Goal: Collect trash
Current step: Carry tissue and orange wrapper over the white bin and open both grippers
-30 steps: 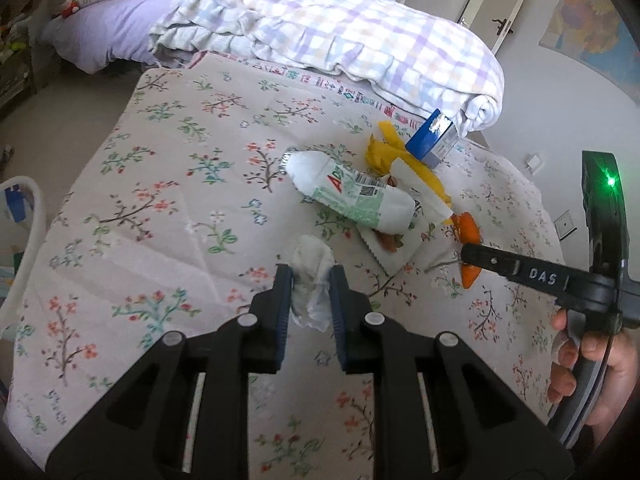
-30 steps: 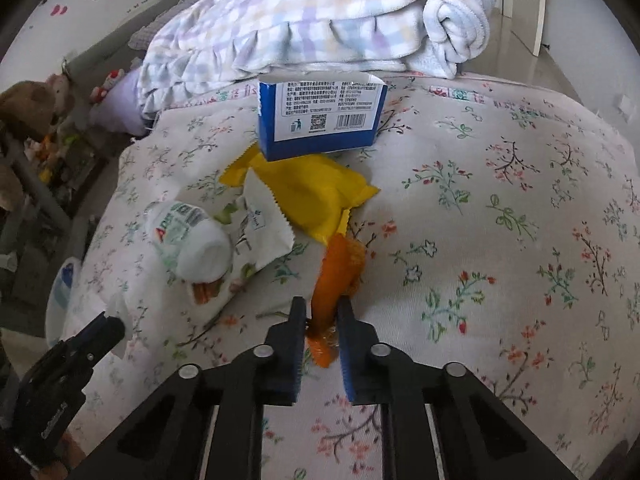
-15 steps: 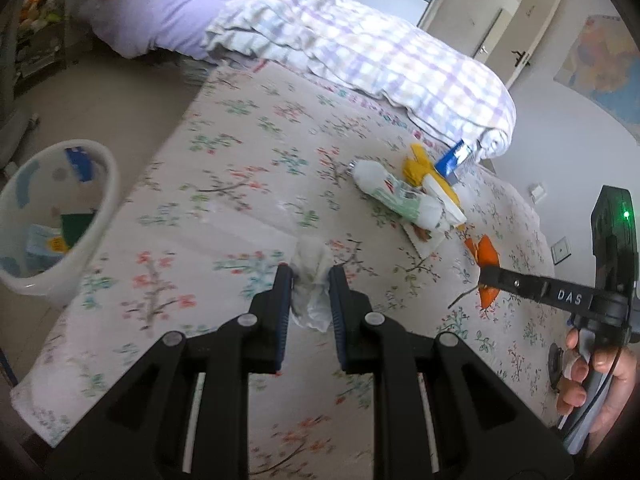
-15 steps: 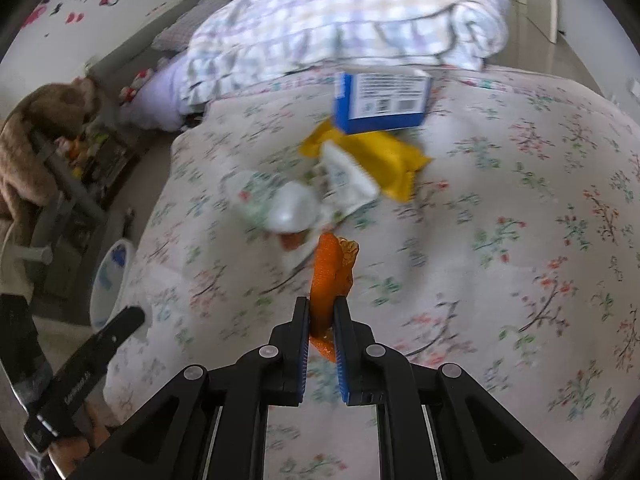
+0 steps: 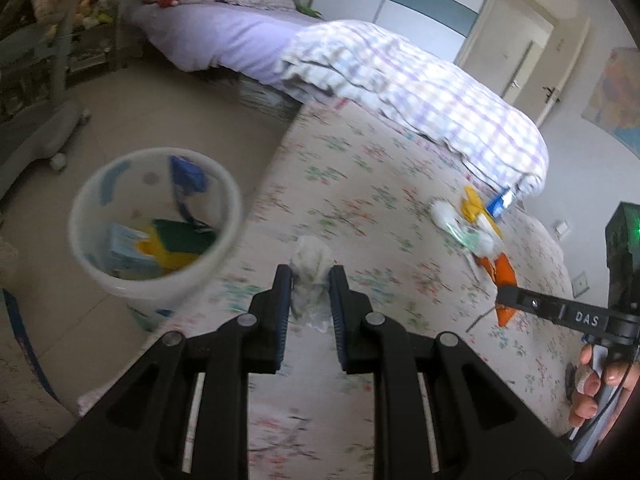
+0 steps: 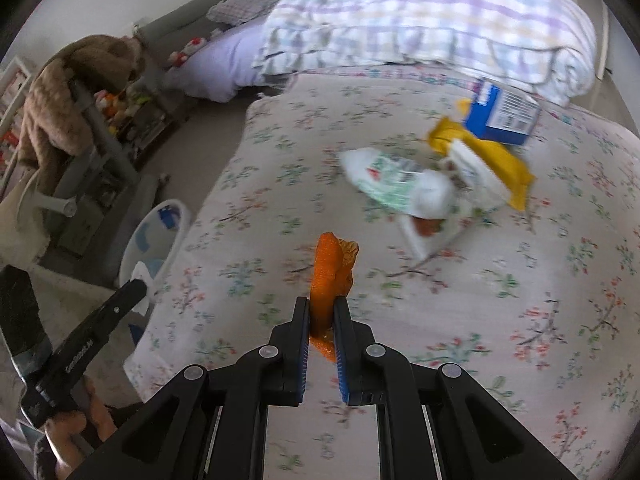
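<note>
At lower centre of the left wrist view, the left gripper [image 5: 308, 294] is clenched on a crumpled white tissue [image 5: 311, 268], held above the floral bed cover [image 5: 360, 184]. At left of that frame, a white trash bin [image 5: 154, 216] stands on the floor beside the bed; it contains blue, green and yellow items. At lower centre of the right wrist view, the right gripper [image 6: 322, 320] is clenched on an orange wrapper [image 6: 330, 276], which projects upward between the jaws. In the upper right of that frame, the remaining trash lies grouped on the cover: a white bottle [image 6: 400, 186], a yellow packet [image 6: 494, 160] and a blue box [image 6: 502, 114]. A checked blanket [image 6: 432, 20] lies behind them.
</note>
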{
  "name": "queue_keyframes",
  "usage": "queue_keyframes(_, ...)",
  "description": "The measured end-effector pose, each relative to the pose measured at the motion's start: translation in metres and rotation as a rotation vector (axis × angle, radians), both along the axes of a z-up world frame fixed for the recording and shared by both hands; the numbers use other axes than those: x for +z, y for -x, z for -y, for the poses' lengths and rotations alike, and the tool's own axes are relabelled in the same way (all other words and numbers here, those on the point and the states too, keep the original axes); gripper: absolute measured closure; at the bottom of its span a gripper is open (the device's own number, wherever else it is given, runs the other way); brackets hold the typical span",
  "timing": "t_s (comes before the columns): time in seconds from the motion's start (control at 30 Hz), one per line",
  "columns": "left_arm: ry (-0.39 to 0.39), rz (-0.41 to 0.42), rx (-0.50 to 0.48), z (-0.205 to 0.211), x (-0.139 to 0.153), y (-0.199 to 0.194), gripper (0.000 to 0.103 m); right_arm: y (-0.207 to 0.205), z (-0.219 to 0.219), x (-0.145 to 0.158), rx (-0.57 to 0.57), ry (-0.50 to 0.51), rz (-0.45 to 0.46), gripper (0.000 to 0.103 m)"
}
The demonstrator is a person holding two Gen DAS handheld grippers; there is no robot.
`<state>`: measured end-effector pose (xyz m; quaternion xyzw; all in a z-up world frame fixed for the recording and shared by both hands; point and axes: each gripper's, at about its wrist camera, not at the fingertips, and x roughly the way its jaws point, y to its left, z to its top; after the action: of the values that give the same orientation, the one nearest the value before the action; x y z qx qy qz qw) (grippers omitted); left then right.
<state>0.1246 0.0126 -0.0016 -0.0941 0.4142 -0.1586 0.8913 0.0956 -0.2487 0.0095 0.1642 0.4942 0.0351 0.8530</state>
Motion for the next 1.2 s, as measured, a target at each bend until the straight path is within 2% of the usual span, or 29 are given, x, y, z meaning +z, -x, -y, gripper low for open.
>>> queue_keyframes(0.17,0.014,0.003,0.072,-0.031,-0.002,-0.011,0.081,-0.01,-0.025,0.0,0.037,0.0,0.009,0.091)
queue_keyframes(0.43,-0.019,0.017,0.16,-0.064,-0.015,-0.033,0.081,-0.027,-0.059,-0.007,0.098,-0.02,0.02,0.091)
queue_keyframes(0.47,-0.015,0.019,0.167,-0.067,-0.016,-0.034,0.078,-0.029,-0.063,-0.008,0.107,-0.027,0.026,0.091)
queue_keyframes(0.5,-0.011,0.016,0.178,-0.071,-0.017,-0.036,0.061,-0.031,-0.067,-0.009,0.115,-0.033,0.032,0.091)
queue_keyframes(0.53,-0.001,-0.023,0.194,-0.077,-0.021,-0.04,0.049,-0.032,-0.069,-0.01,0.121,-0.036,0.035,0.091)
queue_keyframes(0.57,0.009,-0.051,0.215,-0.081,-0.023,-0.041,0.026,-0.034,-0.073,-0.011,0.129,-0.039,0.04,0.091)
queue_keyframes(0.67,0.03,-0.081,0.27,-0.095,-0.023,-0.036,0.023,-0.038,-0.083,-0.014,0.148,-0.049,0.046,0.091)
queue_keyframes(0.73,-0.004,-0.11,0.3,-0.102,-0.023,-0.034,0.02,-0.04,-0.087,-0.016,0.159,-0.059,0.044,0.091)
queue_keyframes(0.9,-0.084,-0.161,0.384,-0.117,-0.025,-0.025,0.006,-0.05,-0.101,-0.02,0.185,-0.071,0.031,0.091)
queue_keyframes(1.07,-0.151,-0.184,0.388,-0.125,-0.025,-0.023,0.003,-0.065,-0.117,-0.021,0.206,-0.111,0.036,0.09)
queue_keyframes(1.2,-0.179,-0.178,0.381,-0.131,-0.02,-0.017,0.002,-0.085,-0.135,-0.025,0.207,-0.179,0.029,0.09)
